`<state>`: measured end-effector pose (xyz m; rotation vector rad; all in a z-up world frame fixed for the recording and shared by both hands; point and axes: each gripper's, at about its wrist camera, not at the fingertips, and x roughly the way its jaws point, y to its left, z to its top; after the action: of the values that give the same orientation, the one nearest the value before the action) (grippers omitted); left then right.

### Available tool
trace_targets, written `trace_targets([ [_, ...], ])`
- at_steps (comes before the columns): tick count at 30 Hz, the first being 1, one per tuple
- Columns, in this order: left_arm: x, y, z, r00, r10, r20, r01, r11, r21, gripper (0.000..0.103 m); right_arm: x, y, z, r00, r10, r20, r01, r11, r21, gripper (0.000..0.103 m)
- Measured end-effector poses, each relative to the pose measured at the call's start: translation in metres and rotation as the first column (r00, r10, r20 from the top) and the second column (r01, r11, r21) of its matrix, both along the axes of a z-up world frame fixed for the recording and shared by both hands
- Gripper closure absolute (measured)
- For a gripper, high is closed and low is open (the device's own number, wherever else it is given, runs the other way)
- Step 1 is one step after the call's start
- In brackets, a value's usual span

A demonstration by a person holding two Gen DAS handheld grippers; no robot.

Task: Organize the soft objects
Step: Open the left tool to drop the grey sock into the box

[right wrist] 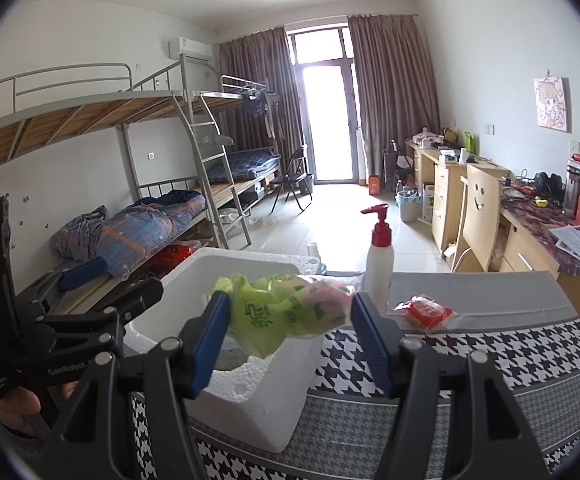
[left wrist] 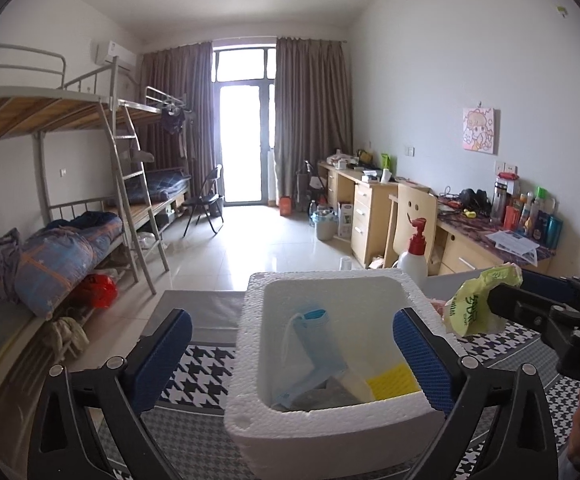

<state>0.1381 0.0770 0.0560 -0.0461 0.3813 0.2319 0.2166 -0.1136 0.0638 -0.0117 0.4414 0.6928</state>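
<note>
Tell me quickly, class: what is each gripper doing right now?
Left gripper: open, holding nothing, its fingers either side of the foam box.
Right gripper: shut on the green plastic packet, held above the box.

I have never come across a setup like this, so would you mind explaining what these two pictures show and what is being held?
There is no robot here: a person holds a two-finger gripper in each hand, and each picture comes from a fisheye camera on one gripper, looking along its fingers. In the left wrist view, the left gripper stands open over a white foam box that contains a blue face mask and a yellow sponge. In the right wrist view, the right gripper is closed on a green plastic packet above the box. On the houndstooth cloth stand a pump bottle and a small red packet.
</note>
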Motion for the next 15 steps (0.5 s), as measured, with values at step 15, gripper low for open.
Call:
trace_targets([
  [15,-0.009,0.019,-0.006,0.999,0.043,-0.009,-0.043,0.999,-0.01,0.002,0.008,0.028,-0.001,0.999,0.051,0.003,-0.051,0.998,-0.035,0.036],
])
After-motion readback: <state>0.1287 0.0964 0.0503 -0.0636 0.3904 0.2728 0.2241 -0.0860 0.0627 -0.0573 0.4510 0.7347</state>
